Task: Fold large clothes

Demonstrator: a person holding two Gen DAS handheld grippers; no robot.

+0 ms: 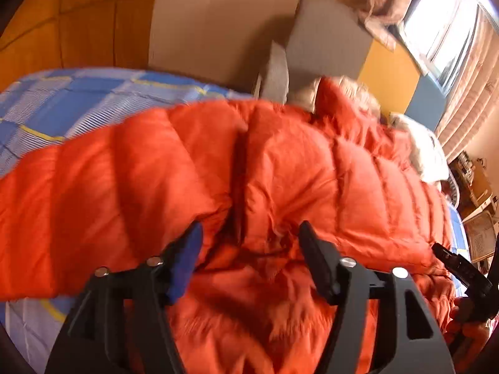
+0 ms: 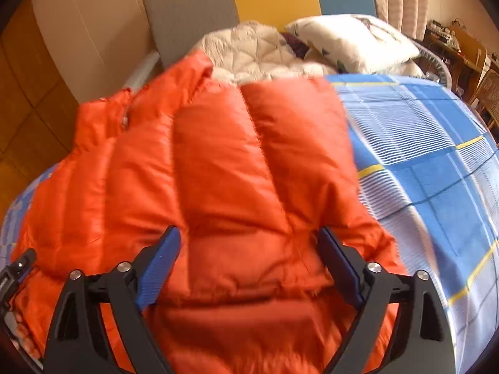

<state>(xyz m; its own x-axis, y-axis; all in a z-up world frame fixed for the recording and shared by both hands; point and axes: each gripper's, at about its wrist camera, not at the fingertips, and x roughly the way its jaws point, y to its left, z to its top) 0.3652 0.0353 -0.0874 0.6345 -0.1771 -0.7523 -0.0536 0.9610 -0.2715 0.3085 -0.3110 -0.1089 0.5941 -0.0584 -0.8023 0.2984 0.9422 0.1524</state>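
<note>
An orange quilted puffer jacket lies spread on a bed with a blue checked sheet. It also fills the right wrist view, its collar towards the headboard. My left gripper is open, its jaws wide apart just above the jacket's bunched lower edge. My right gripper is open too, jaws wide over a puffy panel near the jacket's hem. The right gripper shows at the right edge of the left wrist view. The left gripper shows at the left edge of the right wrist view.
A beige quilted cushion and a white pillow lie at the head of the bed. A grey, yellow and blue headboard stands behind them. Bare sheet lies right of the jacket. A desk and chair stand far right.
</note>
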